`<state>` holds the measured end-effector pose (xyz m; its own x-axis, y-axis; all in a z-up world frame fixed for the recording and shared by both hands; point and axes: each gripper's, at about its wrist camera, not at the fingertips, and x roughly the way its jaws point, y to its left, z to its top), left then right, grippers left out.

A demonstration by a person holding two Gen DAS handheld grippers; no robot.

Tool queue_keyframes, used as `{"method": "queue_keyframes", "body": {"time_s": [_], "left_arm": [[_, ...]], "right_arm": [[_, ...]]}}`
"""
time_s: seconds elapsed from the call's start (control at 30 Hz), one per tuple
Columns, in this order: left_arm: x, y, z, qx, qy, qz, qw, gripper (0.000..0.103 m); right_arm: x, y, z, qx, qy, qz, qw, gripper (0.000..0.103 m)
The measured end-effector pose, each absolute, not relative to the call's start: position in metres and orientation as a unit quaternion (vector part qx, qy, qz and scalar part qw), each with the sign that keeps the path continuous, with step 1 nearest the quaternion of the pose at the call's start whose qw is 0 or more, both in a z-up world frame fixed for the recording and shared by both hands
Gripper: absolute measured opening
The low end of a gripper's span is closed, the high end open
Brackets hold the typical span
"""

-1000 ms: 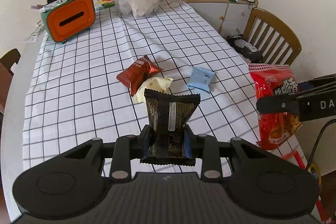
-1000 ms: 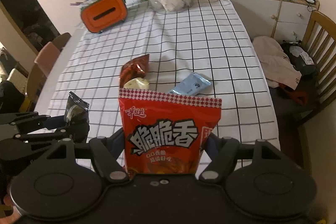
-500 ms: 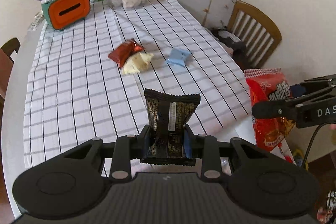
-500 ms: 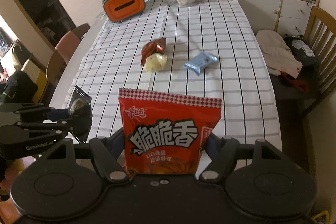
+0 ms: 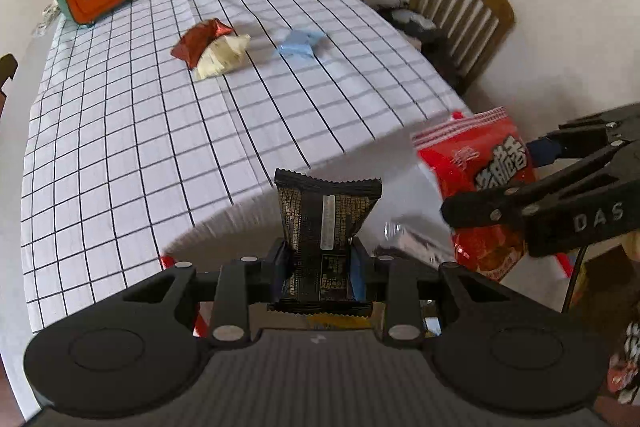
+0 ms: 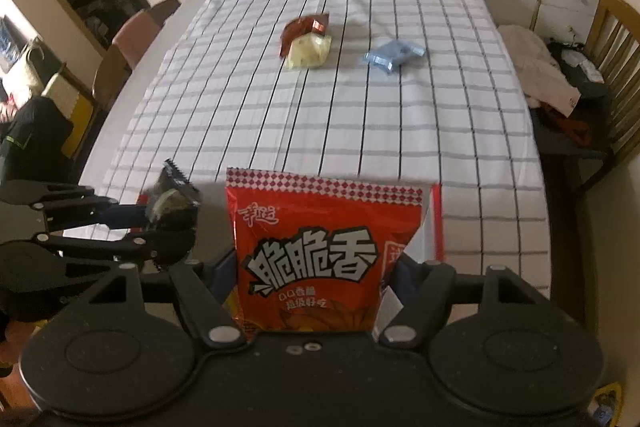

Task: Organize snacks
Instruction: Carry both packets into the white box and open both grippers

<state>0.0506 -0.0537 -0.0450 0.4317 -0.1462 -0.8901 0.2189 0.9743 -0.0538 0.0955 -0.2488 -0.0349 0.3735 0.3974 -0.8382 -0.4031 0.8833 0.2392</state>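
Both grippers point steeply down, over the near edge of the table (image 5: 120, 155). The left gripper (image 5: 320, 267) is clenched on a black packet (image 5: 326, 223), which stands upright between its pads. The right gripper (image 6: 312, 291) grasps a red bag (image 6: 316, 251), also upright, with big white letters on its front.

On the checked cloth, well apart from both, lie a brown packet (image 5: 198, 39) touching a yellow packet (image 5: 222, 57), and a blue packet (image 5: 298, 43) near them. Only the right view shows the clothes (image 6: 536, 67) on the chair (image 6: 616, 67); the left view shows the red bag from the side.
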Motion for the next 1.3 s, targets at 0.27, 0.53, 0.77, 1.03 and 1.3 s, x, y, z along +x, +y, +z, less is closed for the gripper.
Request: {"method": "queue_keyframes", "body": {"time_s": [0.27, 0.53, 0.77, 1.03, 1.3], "left_arm": [[0.039, -0.075, -0.065, 0.082, 0.543, -0.117, 0.828, 0.031], [0.03, -0.087, -0.085, 0.108, 0.574, -0.132, 0.801, 0.031], [0.027, -0.091, -0.099, 0.114, 0.599, -0.132, 0.781, 0.031], [0.029, -0.089, -0.109, 0.107, 0.624, -0.127, 0.763, 0.031], [0.03, -0.085, -0.111, 0.092, 0.635, -0.122, 0.757, 0.034]], "right_arm": [[0.082, -0.239, -0.063, -0.043, 0.524, 0.242, 0.816, 0.074], [0.073, -0.238, -0.085, -0.055, 0.55, 0.244, 0.797, 0.074], [0.067, -0.238, -0.092, -0.051, 0.554, 0.247, 0.793, 0.074], [0.069, -0.235, -0.095, -0.05, 0.557, 0.239, 0.794, 0.075], [0.073, -0.23, -0.098, -0.048, 0.564, 0.228, 0.792, 0.077]]}}
